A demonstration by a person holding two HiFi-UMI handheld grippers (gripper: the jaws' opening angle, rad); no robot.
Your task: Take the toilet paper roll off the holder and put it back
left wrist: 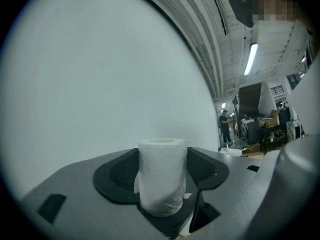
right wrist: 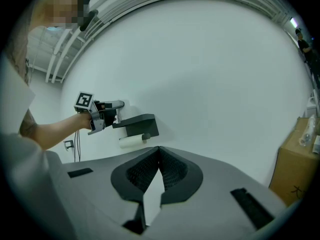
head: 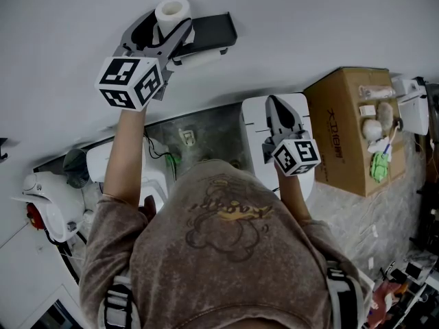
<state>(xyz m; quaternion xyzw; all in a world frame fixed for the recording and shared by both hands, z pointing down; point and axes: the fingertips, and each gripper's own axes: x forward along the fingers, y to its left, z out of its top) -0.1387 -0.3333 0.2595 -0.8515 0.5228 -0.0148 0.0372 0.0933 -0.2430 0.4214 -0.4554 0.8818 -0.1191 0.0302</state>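
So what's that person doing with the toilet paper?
A person holds a gripper in each hand. The left gripper clamps the roll, standing upright, right beside the black holder on the wall. The right gripper is shut and empty, held away from the holder. The roll is off the holder, not yet put back.

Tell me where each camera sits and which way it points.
Head view: on the head, looking steeply down; shows shirt, arms, left gripper, right gripper.
Left gripper view: on that gripper, facing wall; jaws clamp toilet paper roll.
Right gripper view: on that gripper, facing wall; shut jaws, left forearm.
Head and right views share the holder.
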